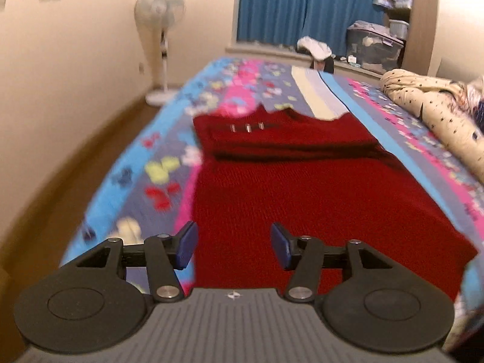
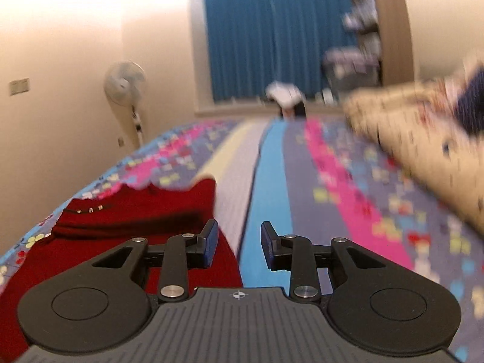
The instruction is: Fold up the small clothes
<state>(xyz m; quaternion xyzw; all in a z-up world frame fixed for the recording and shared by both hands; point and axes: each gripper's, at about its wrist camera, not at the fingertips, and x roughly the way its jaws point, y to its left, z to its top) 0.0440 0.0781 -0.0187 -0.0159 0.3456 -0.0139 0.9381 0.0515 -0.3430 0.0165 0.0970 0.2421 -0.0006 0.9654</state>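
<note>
Claws are held released and empty: left claw [image 1: 233,246] over red sweater [image 1: 302,199], right claw [image 2: 239,248] beside it, above bed [image 2: 348,199].

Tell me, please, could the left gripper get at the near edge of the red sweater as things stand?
Probably yes: the left gripper is open and empty above the red sweater, with nothing between them.

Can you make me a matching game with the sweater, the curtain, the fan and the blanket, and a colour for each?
Things:
1. sweater
2. curtain
3. fan
4. blanket

Colours:
A. white
B. cream with dark stars
C. dark red
D. blue

Pairs: 1-C, 2-D, 3-A, 4-B
</note>
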